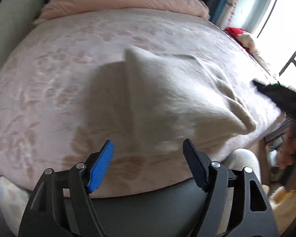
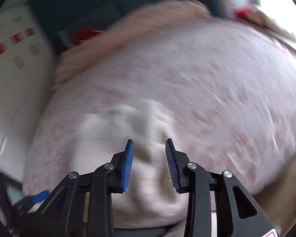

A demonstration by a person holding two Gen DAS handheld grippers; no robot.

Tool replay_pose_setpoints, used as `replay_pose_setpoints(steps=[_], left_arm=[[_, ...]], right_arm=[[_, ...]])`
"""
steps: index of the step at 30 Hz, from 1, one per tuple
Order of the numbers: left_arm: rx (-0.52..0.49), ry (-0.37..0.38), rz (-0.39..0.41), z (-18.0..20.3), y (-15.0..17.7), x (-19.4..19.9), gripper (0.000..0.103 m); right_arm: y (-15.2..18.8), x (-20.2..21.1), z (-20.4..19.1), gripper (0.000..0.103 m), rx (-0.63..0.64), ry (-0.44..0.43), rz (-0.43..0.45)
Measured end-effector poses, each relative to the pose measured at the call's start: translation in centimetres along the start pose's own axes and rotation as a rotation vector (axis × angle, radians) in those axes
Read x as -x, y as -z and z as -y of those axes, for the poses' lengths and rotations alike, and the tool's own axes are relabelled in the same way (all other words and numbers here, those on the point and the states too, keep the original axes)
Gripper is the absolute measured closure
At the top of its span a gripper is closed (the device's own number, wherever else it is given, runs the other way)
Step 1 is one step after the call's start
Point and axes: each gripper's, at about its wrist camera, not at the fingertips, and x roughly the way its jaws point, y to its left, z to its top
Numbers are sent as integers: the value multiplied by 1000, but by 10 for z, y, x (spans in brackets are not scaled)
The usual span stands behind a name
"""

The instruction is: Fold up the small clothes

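The white garment (image 1: 157,90) lay spread on the bed (image 1: 49,75) with its cloth bunched into soft ridges, which suggested it had been set there flat so that it could be folded on a broad, level surface. The left gripper (image 1: 148,162) hung above the near edge of the bed with its jaws wide apart and nothing between them, the garment lying just beyond them. The right gripper (image 2: 149,164) had its jaws partly apart and empty, with the garment below and ahead in a blurred view.

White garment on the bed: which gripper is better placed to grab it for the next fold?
Left, probably. The left gripper hangs open over the white garment in a sharp view; the right gripper view is blurred.
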Motion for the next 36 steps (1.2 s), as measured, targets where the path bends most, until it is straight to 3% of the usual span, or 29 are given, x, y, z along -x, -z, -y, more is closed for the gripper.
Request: replay_pose_setpoints(steps=[3, 5, 7, 8, 15, 17, 18, 20, 22, 24, 26, 28, 30, 33, 34, 35, 36], left_arm=[[-7, -87, -2, -7, -1, 4, 32], [9, -96, 0, -11, -1, 6, 32], [23, -108, -6, -16, -1, 7, 31], [24, -110, -11, -18, -2, 6, 30], [-26, -122, 5, -9, -4, 10, 22], [-39, -116, 3, -3, -5, 8, 22], [-49, -115, 3, 1, -6, 7, 22], [-63, -110, 8, 7, -8, 8, 22], [-78, -113, 12, 12, -10, 8, 22], [-81, -108, 12, 15, -12, 8, 22], [-76, -100, 11, 17, -15, 4, 21], [-78, -98, 0, 22, -18, 0, 21], [-76, -86, 4, 27, -22, -3, 21], [-78, -69, 18, 38, -30, -8, 21], [-81, -66, 15, 41, -32, -12, 21], [-82, -65, 8, 44, -34, -17, 21], [-83, -69, -11, 46, -36, -25, 21]], right_arm=[[4, -5, -50, 71, 110, -150, -55], [26, -41, -76, 72, 161, -204, -163], [67, -97, -87, 75, 241, -134, -337], [86, -117, -86, 76, 283, -83, -373], [50, -56, -96, 78, 202, -147, -207], [59, -76, -90, 77, 247, -64, -241], [73, -105, -80, 79, 273, 22, -325], [81, -110, -64, 81, 225, -12, -329], [63, -92, -58, 81, 114, -80, -313], [44, -76, -54, 72, 57, -105, -239], [19, -63, -37, 58, 26, -65, -172], [1, -65, -16, 51, -14, -5, -145], [-10, -83, 8, 51, -66, 40, -187], [-14, -112, 19, 51, -99, 37, -241], [-17, -125, 23, 53, -94, 16, -264], [-15, -135, 17, 80, -90, -5, -281], [-15, -142, 19, 95, -87, -29, -291]])
